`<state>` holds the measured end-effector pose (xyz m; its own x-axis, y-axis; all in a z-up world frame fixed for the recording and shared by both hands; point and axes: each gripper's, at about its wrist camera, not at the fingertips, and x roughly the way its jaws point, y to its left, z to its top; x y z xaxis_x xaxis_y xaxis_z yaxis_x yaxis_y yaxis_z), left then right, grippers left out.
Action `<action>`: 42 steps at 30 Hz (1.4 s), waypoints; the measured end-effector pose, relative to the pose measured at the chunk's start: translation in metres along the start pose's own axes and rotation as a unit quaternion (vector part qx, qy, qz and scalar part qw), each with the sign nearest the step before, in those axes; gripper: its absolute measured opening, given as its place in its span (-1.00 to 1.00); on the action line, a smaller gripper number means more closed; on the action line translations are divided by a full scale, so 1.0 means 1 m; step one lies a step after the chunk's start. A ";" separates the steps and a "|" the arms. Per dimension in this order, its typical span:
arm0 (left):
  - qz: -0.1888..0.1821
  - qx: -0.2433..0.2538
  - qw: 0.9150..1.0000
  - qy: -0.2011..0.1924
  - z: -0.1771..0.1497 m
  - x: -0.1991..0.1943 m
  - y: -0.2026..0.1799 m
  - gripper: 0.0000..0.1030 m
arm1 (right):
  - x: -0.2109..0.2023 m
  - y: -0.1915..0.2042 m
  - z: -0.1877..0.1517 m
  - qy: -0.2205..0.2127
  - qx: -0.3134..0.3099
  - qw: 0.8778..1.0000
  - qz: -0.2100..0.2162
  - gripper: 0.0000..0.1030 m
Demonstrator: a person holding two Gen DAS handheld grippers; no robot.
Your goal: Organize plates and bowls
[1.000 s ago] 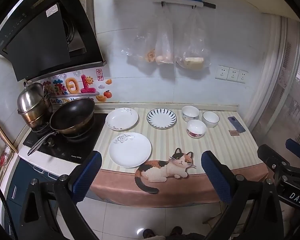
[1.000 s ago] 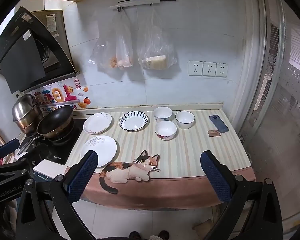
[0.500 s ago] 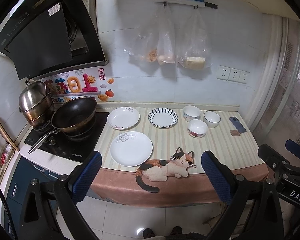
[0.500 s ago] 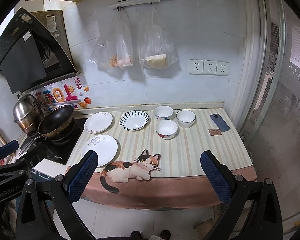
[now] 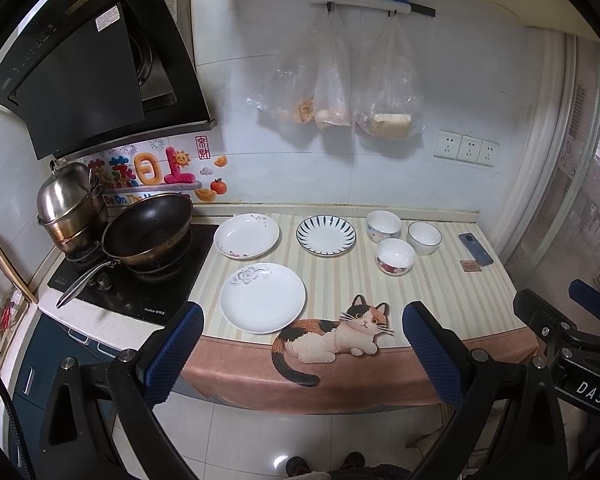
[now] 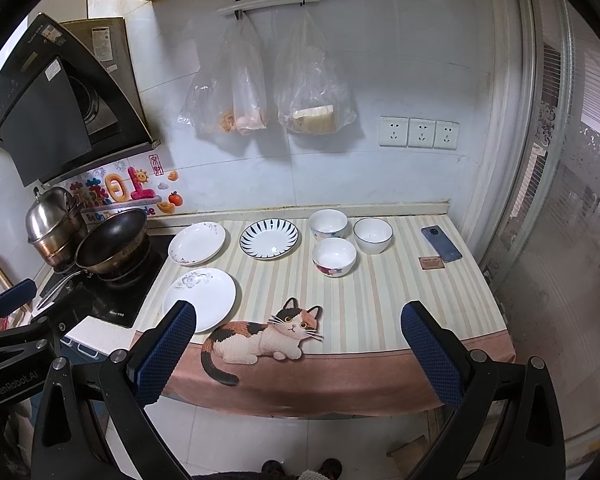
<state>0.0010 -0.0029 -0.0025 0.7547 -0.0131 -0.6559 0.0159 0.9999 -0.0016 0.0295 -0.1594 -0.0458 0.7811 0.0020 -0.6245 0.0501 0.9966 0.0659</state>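
Kitchen counter draped with a cream-and-tan striped cloth [image 5: 340, 280] bearing a calico cat print [image 5: 336, 332] at its front edge, seen from both wrist cameras before any contact. The left gripper [image 5: 300, 356] and the right gripper [image 6: 298, 354] both hang off the counter's front edge, over the floor, each with its blue-padded jaws spread wide and nothing between them. Three plates lie on the cloth's left half: a plain white round plate with a grey flower motif [image 5: 263, 297] near the front edge, a white plate with small floral marks [image 5: 246, 235] behind it beside the black cooktop [image 5: 136, 276], and a white plate with dark blue radial stripes [image 5: 326, 235] toward the back centre. Three white ceramic bowls cluster at the back right, close together: a flower-patterned bowl [image 5: 383, 225], a dark-rimmed plain bowl [image 5: 424, 237], and a red-flowered bowl [image 5: 395, 256] in front of them. A dark blue phone [image 5: 476, 249] and a small brown card [image 5: 470, 266] rest near the right edge. All pieces lie single and unstacked, so the task appears to be at its opening approach. The next move likely calls for advancing a gripper over the front edge, pinching one rim squarely, and lifting level; glazed rims may slip, and the wok [image 5: 148, 230] crowds the left side.
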 end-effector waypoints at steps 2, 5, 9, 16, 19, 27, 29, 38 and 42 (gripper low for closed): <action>0.000 0.000 1.000 0.000 0.000 0.000 0.000 0.98 | 0.000 0.000 0.001 -0.001 0.000 1.000 0.000 1.00; -0.001 0.000 1.000 0.001 0.000 0.001 0.001 0.98 | 0.000 0.000 0.000 -0.001 0.000 1.000 -0.001 1.00; -0.001 -0.001 1.000 0.002 0.000 0.001 0.002 0.98 | 0.001 0.000 0.002 0.000 -0.001 1.000 -0.001 1.00; 0.000 0.000 1.000 0.003 0.000 0.003 0.002 0.98 | 0.007 0.000 0.003 0.001 0.003 1.000 -0.003 1.00; -0.001 -0.001 1.000 0.003 0.000 0.003 0.002 0.98 | 0.008 0.000 0.002 0.001 0.002 1.000 -0.003 1.00; -0.001 0.000 1.000 0.005 0.000 0.006 0.002 0.98 | 0.012 -0.003 0.002 -0.002 0.005 1.000 -0.006 1.00; -0.001 0.000 1.000 0.005 0.000 0.006 0.002 0.98 | 0.013 -0.003 0.003 -0.001 0.006 1.000 -0.006 1.00; 0.000 0.002 1.000 0.010 -0.001 0.012 0.001 0.98 | 0.017 -0.004 0.006 0.003 0.006 1.000 -0.004 1.00; -0.001 0.004 1.000 0.008 0.000 0.018 0.000 0.98 | 0.018 -0.003 0.006 0.002 0.013 1.000 -0.001 1.00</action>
<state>0.0146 -0.0035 -0.0146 0.7435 -0.0149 -0.6686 0.0222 0.9997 0.0024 0.0474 -0.1625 -0.0529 0.7779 0.0008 -0.6284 0.0672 0.9942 0.0845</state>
